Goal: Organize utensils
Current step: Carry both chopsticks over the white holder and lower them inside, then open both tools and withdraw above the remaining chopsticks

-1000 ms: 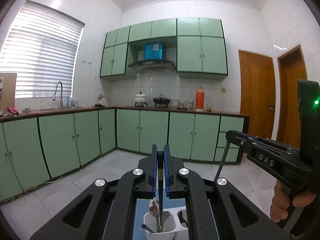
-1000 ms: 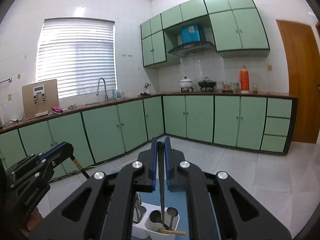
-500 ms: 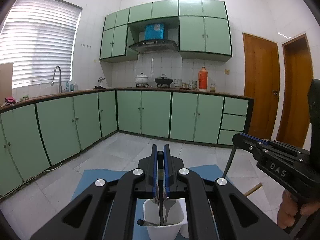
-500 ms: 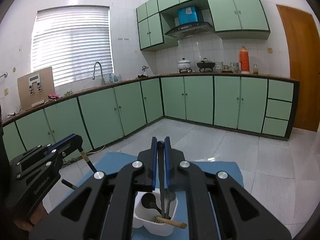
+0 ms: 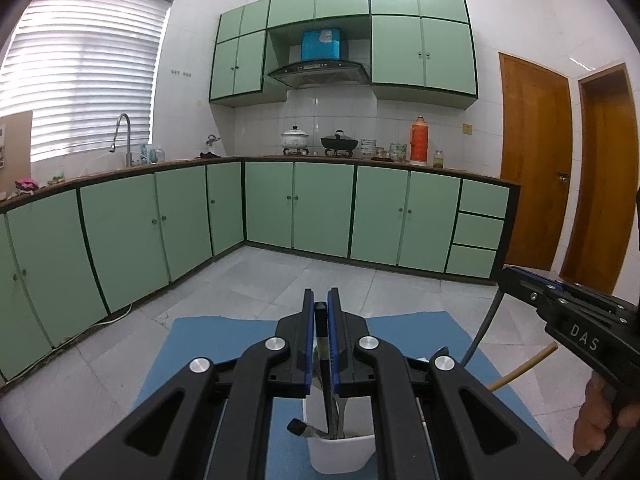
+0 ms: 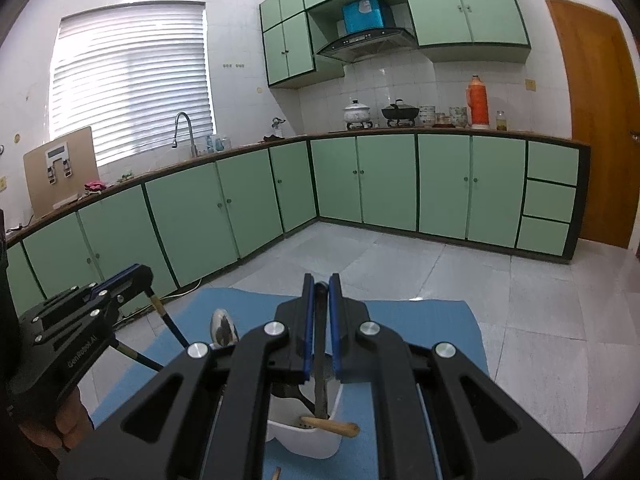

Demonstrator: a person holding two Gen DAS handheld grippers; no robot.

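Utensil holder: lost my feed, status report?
Left gripper shut on a dark utensil. Right gripper shut on another utensil. Both lowering into white holder. Nothing obstructing.

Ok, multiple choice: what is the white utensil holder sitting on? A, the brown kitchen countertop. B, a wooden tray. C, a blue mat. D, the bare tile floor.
C: in both wrist views the white utensil holder stands on the blue mat, which spreads out around it, with the grey tile floor beyond the mat's edges and the countertop far back along the wall.
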